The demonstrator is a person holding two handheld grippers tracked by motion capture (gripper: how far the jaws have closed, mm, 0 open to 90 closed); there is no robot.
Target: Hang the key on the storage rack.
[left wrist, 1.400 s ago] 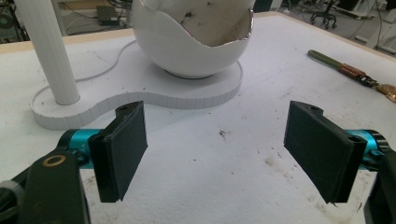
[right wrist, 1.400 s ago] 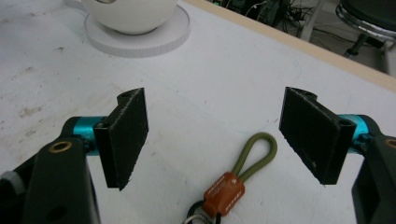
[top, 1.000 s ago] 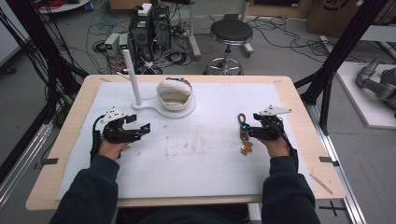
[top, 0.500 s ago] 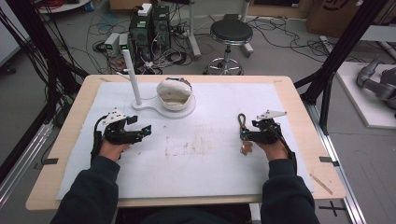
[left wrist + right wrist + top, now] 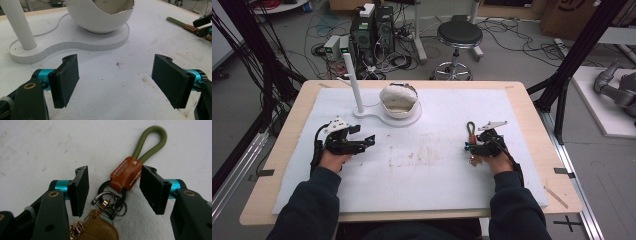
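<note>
The keychain lies on the white mat between the right gripper's spread jaws, ungrasped; the left gripper waits wide and empty near the bowl stand.

High view overhead, facing forward; gripper views close, low.

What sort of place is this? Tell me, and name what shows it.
Probably a robotics or data-recording lab, not a home. Computer towers and tangled cables sit on the floor behind the table, black frame struts flank it, and a person holds an instrumented left claw and right claw.
</note>
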